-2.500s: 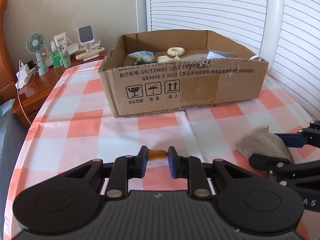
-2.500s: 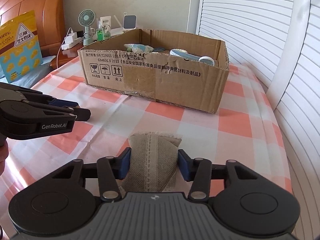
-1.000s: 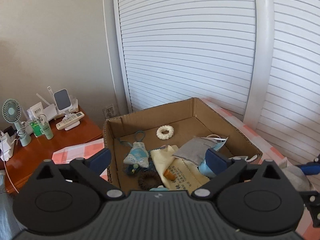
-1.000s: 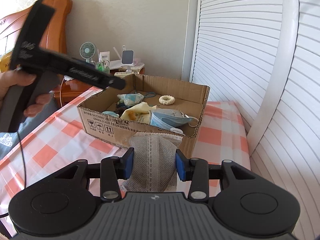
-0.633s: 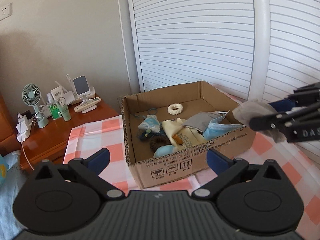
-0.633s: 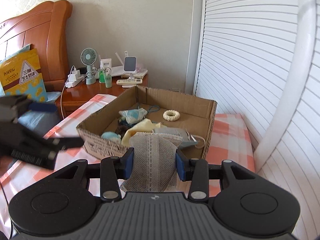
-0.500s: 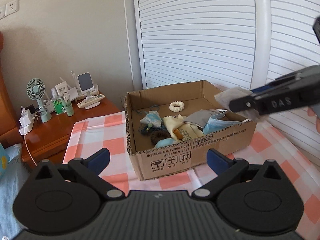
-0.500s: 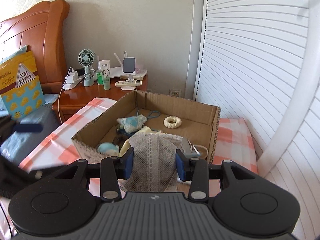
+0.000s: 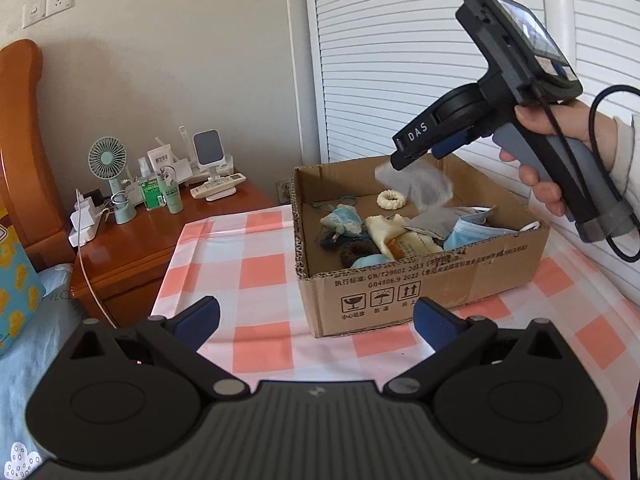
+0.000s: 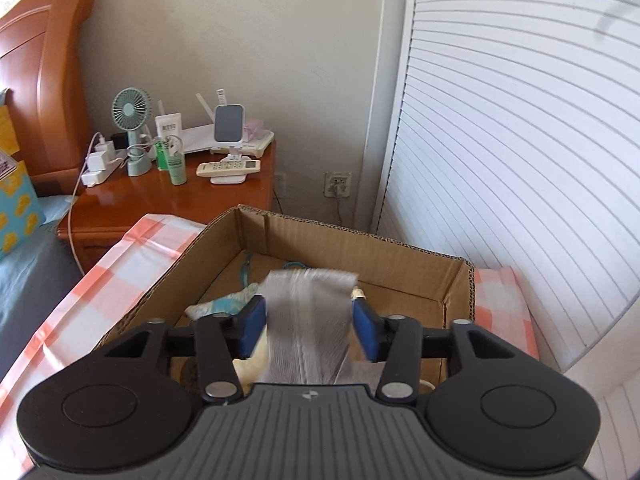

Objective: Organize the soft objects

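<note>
Pouch [image 10: 308,320], grey and motion-blurred, sits between the pads of my right gripper [image 10: 309,322] above the open box [image 9: 424,296]. The jaws have just been opening; I see slim gaps between the blue pads and the cloth, so the pouch looks released, not pinched. In the left wrist view the same pouch [image 9: 416,184] shows as a grey smear just under the right gripper's [image 9: 416,154] tips, over the box's far half. That gripper's side reads "DAS". A hand [image 9: 560,148] wraps its grey handle, and a black cable runs off the frame edge.

My left gripper [image 9: 316,320] is spread wide with nothing between its pads, well back from the box over the checked cloth [image 9: 260,272].

On the box front I read "GB/T29601 2013" and "GB4806.9 2023", Chinese print and three handling symbols. Inside lie a blue mask [image 9: 476,232], a grey pouch [image 9: 436,222], a yellow cloth [image 9: 394,234], a cream ring [image 9: 391,200] and a dark scrunchie [image 9: 356,250]; smaller things are too jumbled to name.

Past the box, a nightstand [image 9: 160,240] holds a fan [image 9: 107,160], bottles and a remote [image 9: 218,190]; their labels are too small to read. The right gripper's body hides the box's near part in its own view.
</note>
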